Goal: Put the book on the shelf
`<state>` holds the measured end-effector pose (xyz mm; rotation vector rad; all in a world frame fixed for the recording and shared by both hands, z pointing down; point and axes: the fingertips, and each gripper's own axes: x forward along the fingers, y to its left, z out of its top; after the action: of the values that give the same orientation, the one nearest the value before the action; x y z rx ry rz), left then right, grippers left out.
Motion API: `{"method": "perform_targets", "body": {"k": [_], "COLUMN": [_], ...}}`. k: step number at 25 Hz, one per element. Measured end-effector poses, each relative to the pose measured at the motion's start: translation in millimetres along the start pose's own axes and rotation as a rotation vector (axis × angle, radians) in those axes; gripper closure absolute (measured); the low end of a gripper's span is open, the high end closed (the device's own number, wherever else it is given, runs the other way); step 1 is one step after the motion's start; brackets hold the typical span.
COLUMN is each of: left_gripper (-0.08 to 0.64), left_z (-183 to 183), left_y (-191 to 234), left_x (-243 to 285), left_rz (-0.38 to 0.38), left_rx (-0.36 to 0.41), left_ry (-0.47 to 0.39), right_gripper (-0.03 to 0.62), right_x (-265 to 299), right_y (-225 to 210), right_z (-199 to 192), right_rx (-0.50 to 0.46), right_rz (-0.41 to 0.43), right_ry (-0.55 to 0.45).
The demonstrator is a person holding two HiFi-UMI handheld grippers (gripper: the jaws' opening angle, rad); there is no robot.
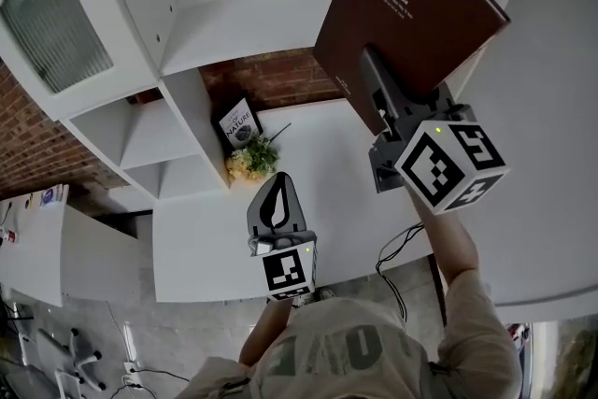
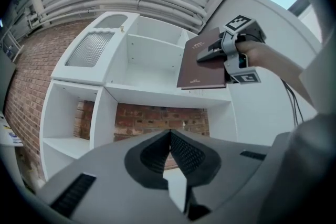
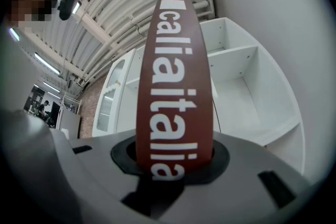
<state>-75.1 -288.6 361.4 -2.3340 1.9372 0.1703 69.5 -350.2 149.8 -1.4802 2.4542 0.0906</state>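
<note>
So we're at the carry-it-to-the-shelf part. Our right gripper (image 1: 376, 79) is clamped on the lower end of the brown book (image 1: 411, 5). In the right gripper view the spine sits right between the jaws. The book is up in the air, roughly upright and a bit tilted, in front of the white shelf (image 1: 245, 25), and it isn't resting on any board yet. From the left gripper view it hangs in front of the open upper compartment, near that compartment's right-hand wall, with its bottom edge looking about level with the board.

Our left gripper (image 1: 276, 206) is doing nothing. Its jaw tips are together with nothing in them, and it sits low over the white surface (image 1: 327, 192), well apart from the book.

For the next move, we reckon the book has to go forward into that compartment, with its bottom edge clearing the board's front lip. Then we set it down, probably leaning on the side wall since it looks thin and floppy, and only then let the right jaws open
</note>
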Motion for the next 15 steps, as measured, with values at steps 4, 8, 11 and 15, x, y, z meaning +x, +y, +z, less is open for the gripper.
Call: {"method": "perform_targets", "body": {"k": [4, 8, 11, 15], "left_gripper": [0.548, 0.548, 0.548, 0.548], "left_z": [-5, -9, -11, -13], "left_y": [3, 10, 12, 19], "left_x": [-3, -6, -7, -8], "left_rz": [-0.010, 0.007, 0.012, 0.027], "left_rx": [-0.004, -0.007, -0.006, -0.006], "left_ry": [0.024, 0.036, 0.042, 0.050], "right_gripper": [0.440, 0.440, 0.440, 0.440], "right_x": [33, 71, 96, 124], "right_y": [-11, -20, -27, -34], "right_z": [24, 25, 17, -1], "right_rx": [-0.029, -0.057, -0.112, -0.155], "right_rz": [-0.017, -0.031, -0.066, -0.105], "right_ry": [0.022, 0.102, 0.167, 0.252]}}
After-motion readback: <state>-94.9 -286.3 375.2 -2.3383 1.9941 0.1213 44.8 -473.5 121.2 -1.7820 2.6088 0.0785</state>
